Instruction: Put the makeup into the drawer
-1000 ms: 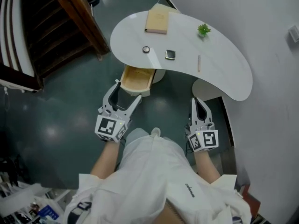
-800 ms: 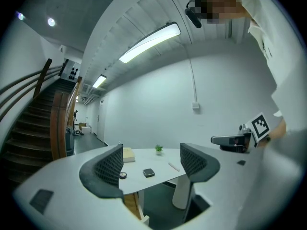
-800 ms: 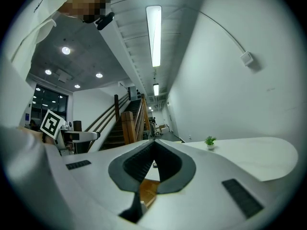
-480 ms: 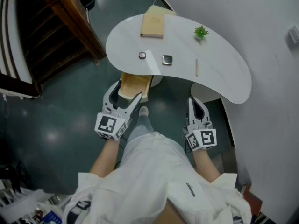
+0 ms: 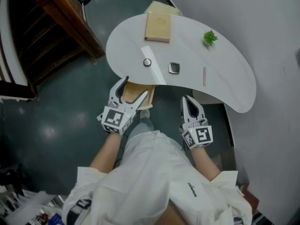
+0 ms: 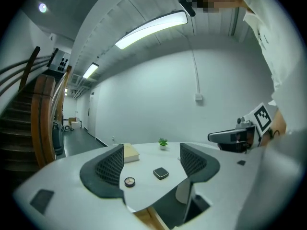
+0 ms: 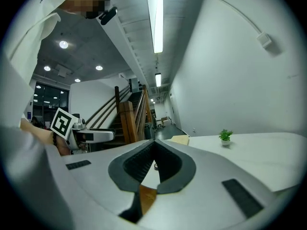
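Two grippers are nearest: the left gripper [image 5: 137,88] spread wide and empty, the right gripper [image 5: 186,101] pressed together on nothing. One wooden drawer [image 5: 152,94] stands open under the table [image 5: 225,86], seemingly empty. On top lie one round compact [image 5: 147,62], one square compact [image 5: 174,68], one slim stick [image 5: 204,76], one book [image 5: 157,26] and one plant [image 5: 209,37].
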